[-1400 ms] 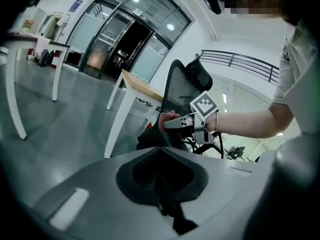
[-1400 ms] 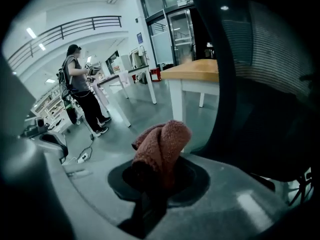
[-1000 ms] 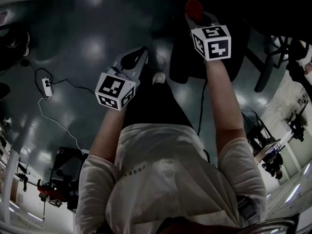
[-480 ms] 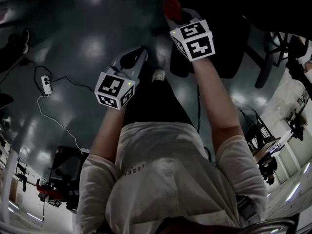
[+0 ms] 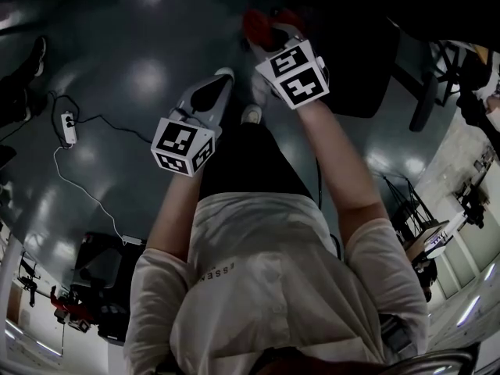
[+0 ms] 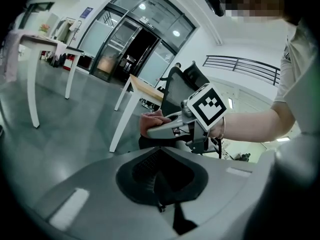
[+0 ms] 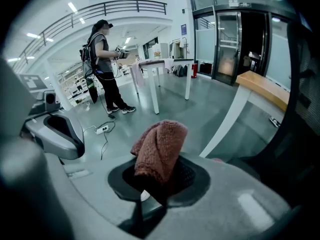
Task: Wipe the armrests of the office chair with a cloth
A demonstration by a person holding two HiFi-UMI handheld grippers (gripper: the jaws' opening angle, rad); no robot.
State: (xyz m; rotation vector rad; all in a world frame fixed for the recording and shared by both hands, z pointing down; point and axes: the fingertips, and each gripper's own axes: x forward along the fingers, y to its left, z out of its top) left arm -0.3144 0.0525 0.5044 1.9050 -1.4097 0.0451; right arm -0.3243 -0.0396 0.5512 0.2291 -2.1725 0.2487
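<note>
Movement on the right side: the right gripper (image 5: 269, 31) is swinging leftward, carrying the red knitted cloth (image 5: 256, 23) off the dark office chair (image 5: 351, 65) it was over a second ago. It is now hanging past the chair's left edge, above the grey floor (image 5: 133, 76). Its jaws are clamping down on the bunched cloth, which is sticking up between them. The left gripper (image 5: 209, 92) is staying low and idle, jaws closed together on nothing. I'm guessing one armrest pass is ending, or the other armrest is next; no armrest is showing clearly. No bins or baskets are appearing anywhere.
</note>
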